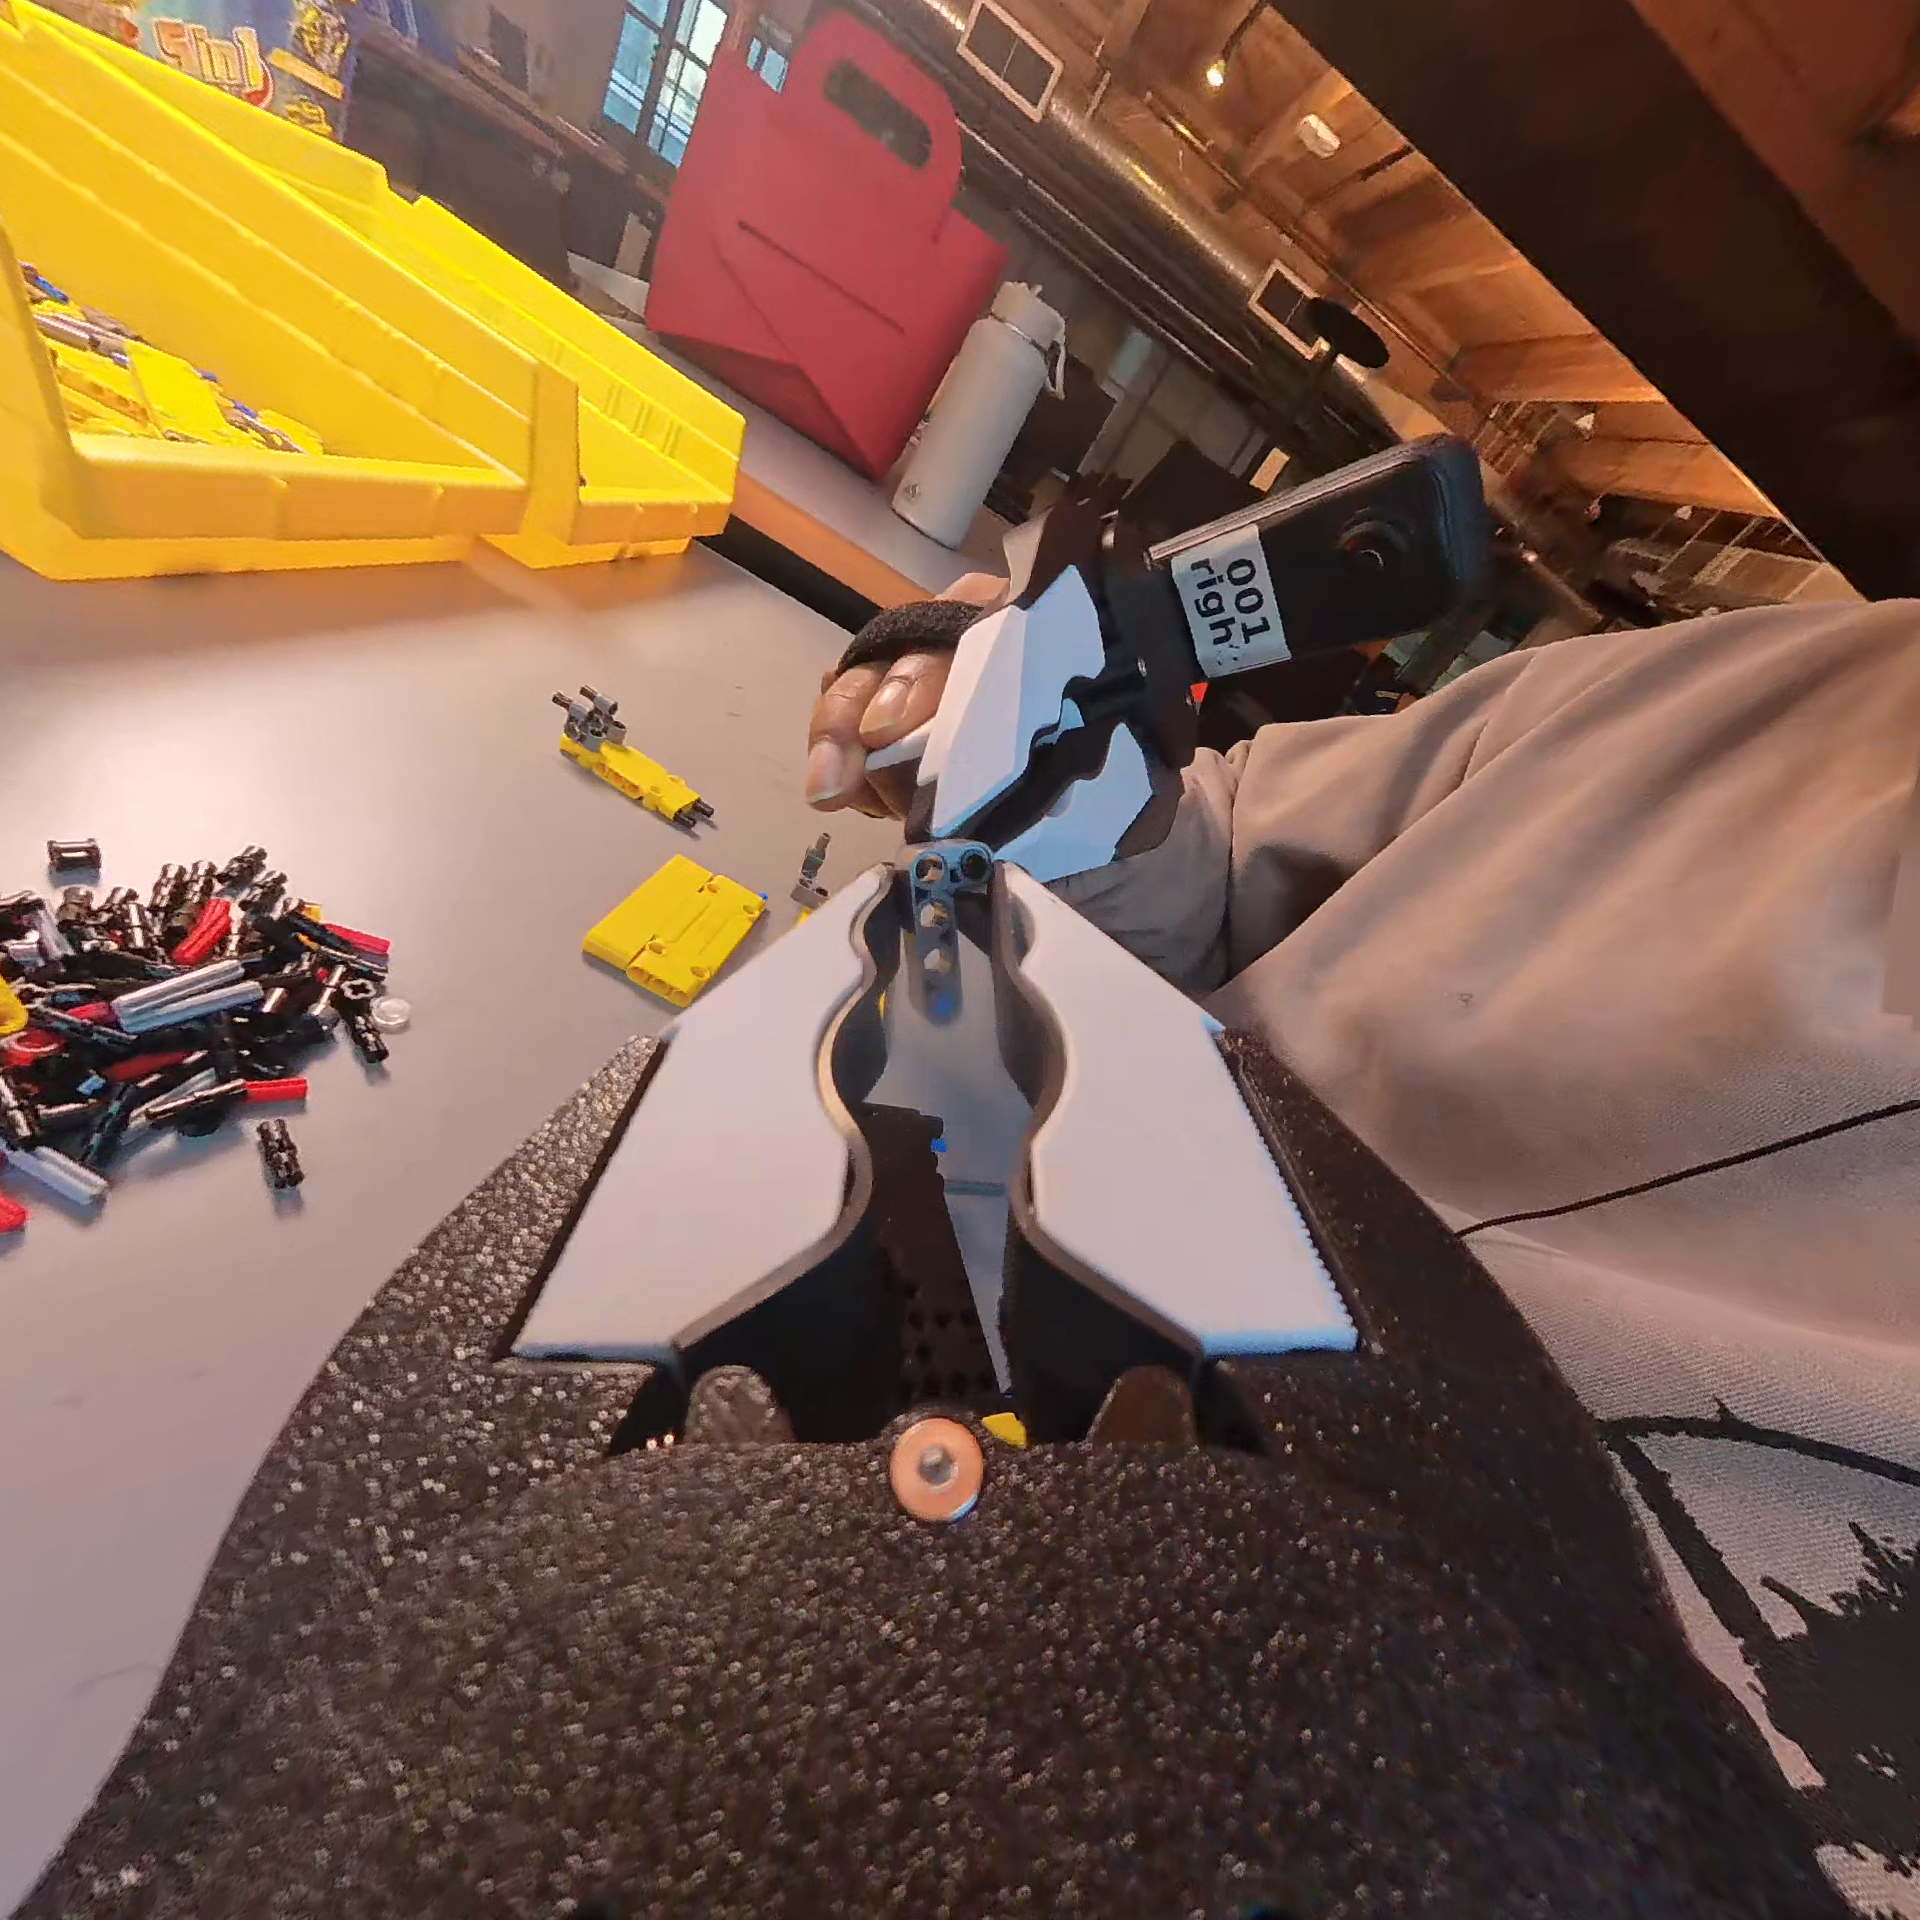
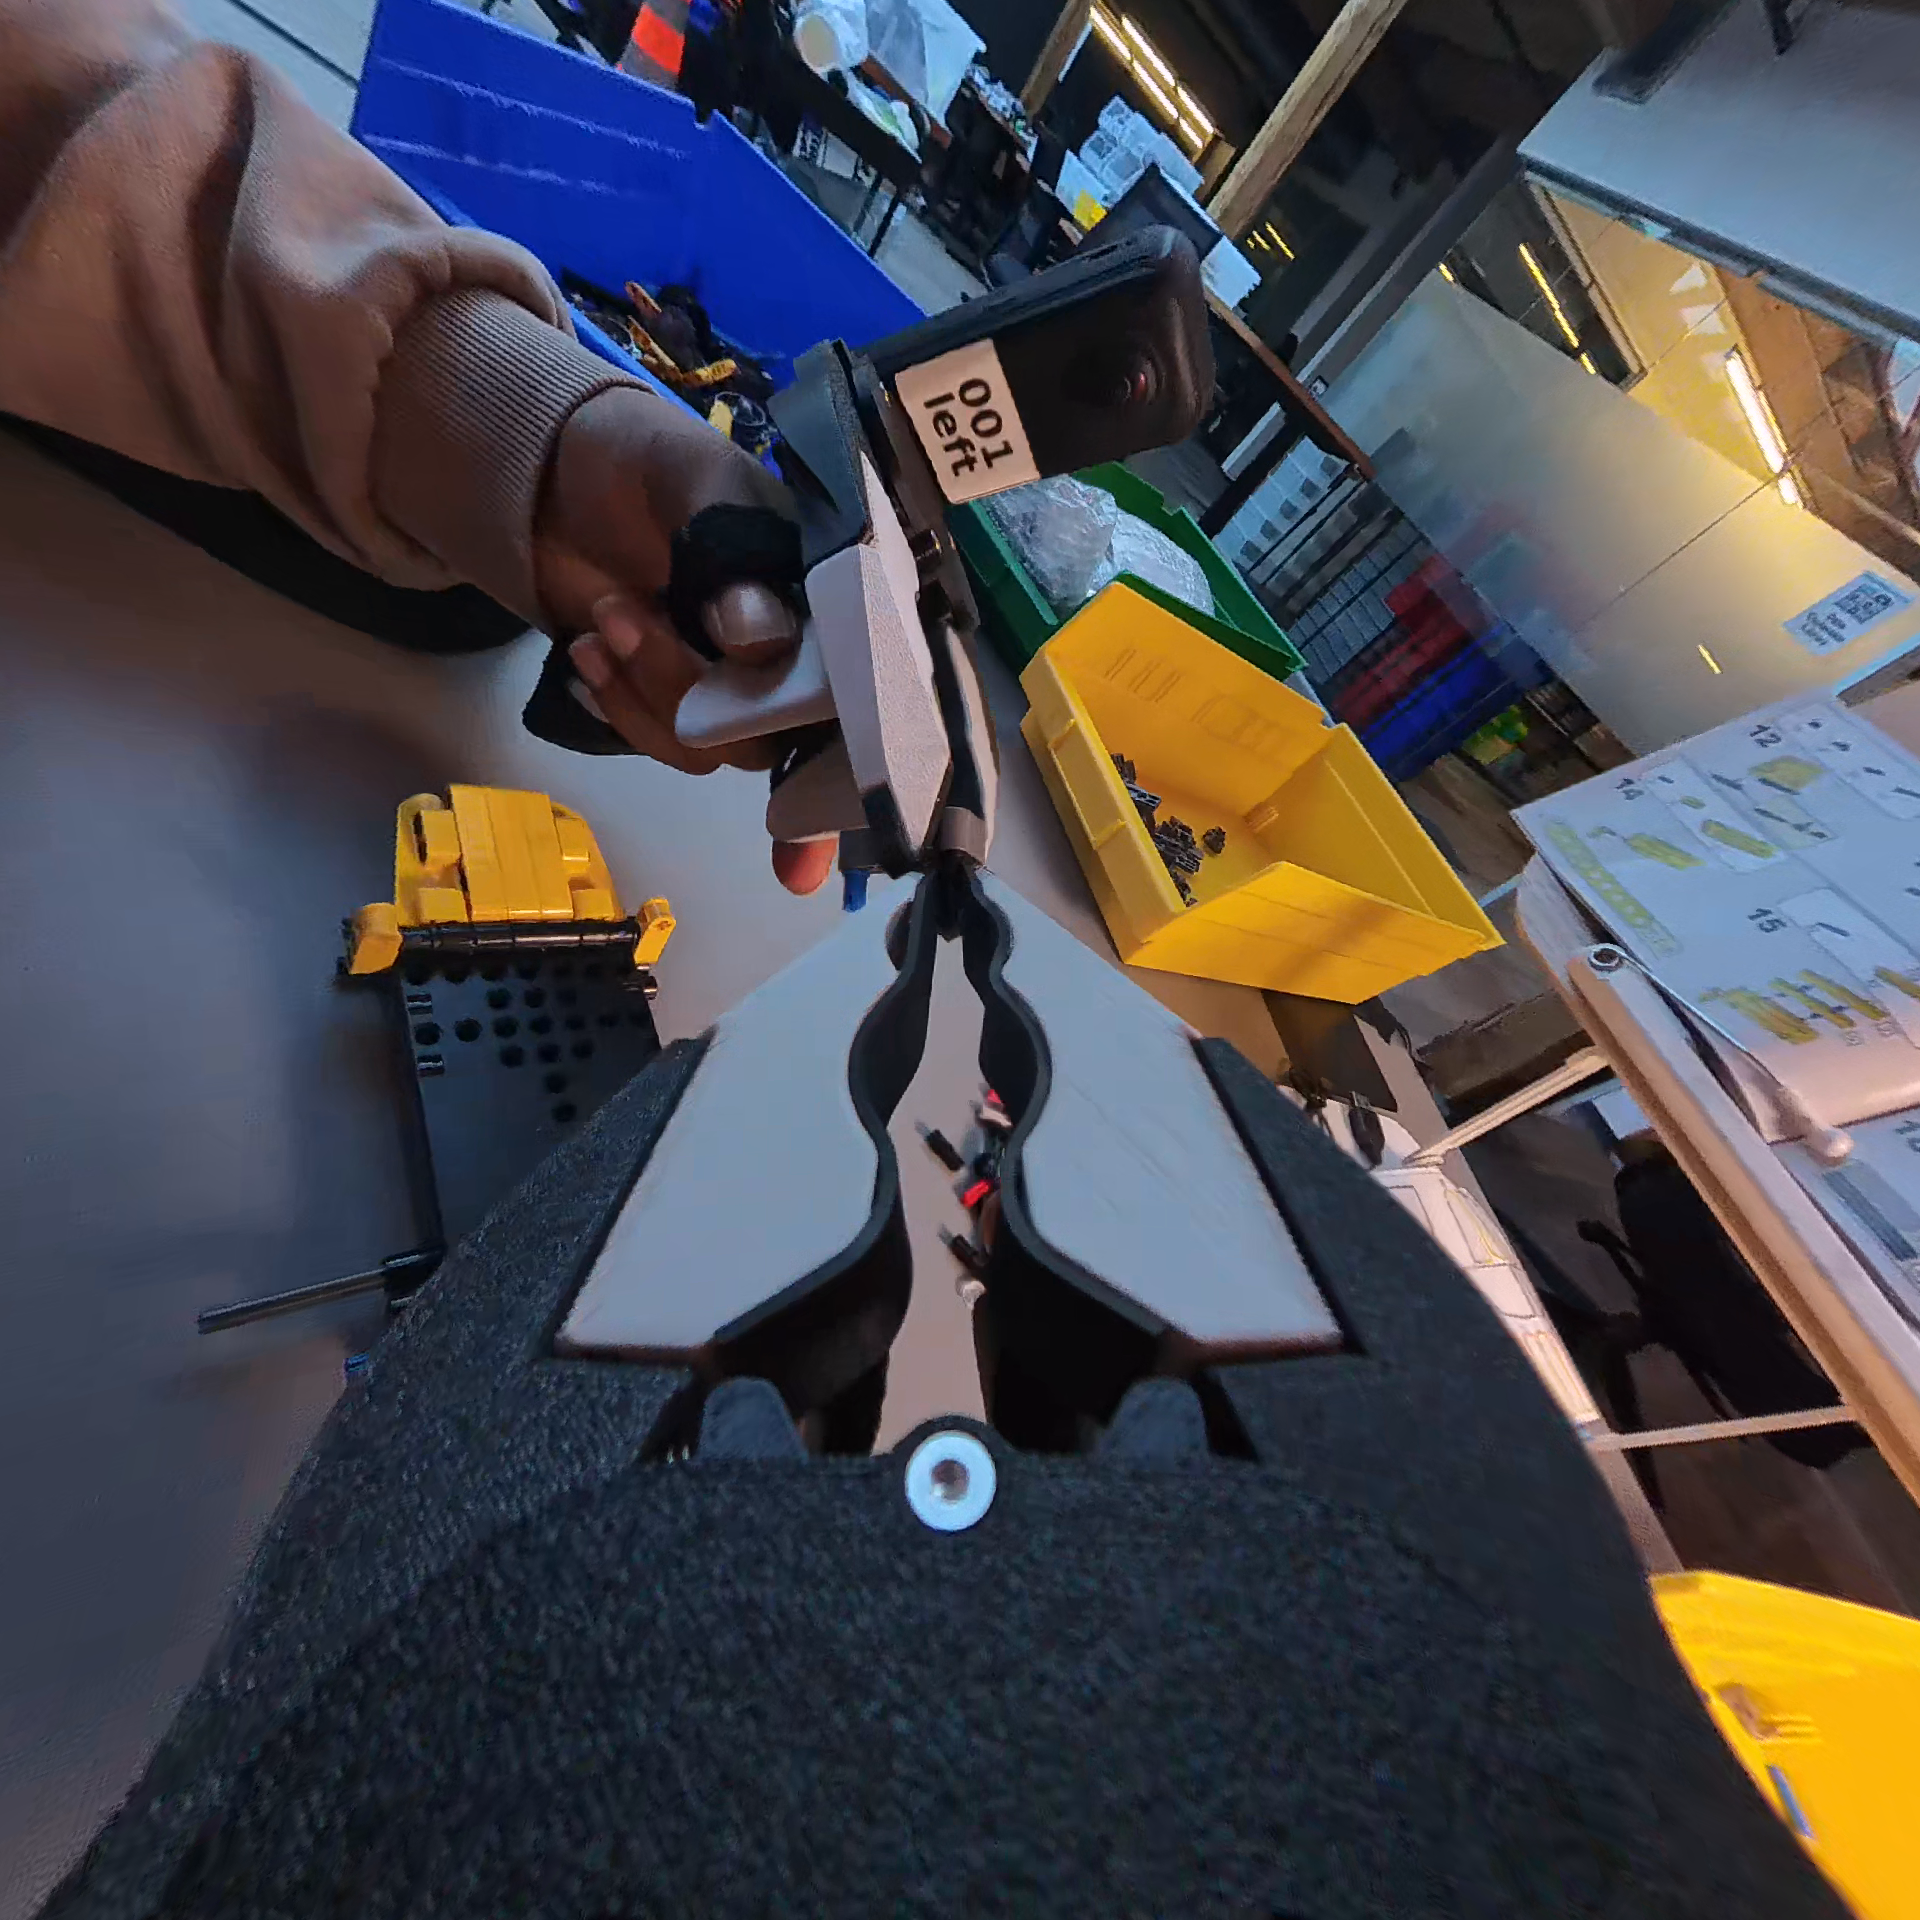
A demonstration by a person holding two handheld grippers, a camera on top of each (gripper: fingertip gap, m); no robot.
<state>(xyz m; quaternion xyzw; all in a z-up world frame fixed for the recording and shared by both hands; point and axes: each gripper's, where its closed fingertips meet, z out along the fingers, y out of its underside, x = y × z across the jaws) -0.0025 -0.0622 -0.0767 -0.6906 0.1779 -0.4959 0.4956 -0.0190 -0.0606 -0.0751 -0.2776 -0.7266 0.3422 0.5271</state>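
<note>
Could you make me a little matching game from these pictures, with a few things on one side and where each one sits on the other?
Things:
1. grey beam with holes
2. white bottle
3. pile of small parts
4. yellow and black model

Places:
A. loose on the grey table
B. standing upright beside the red case
C. pinched between the left gripper's fingers
D. on the table below the hand that holds the left gripper, in the right wrist view

Pairs: 1-C, 2-B, 3-A, 4-D
</note>
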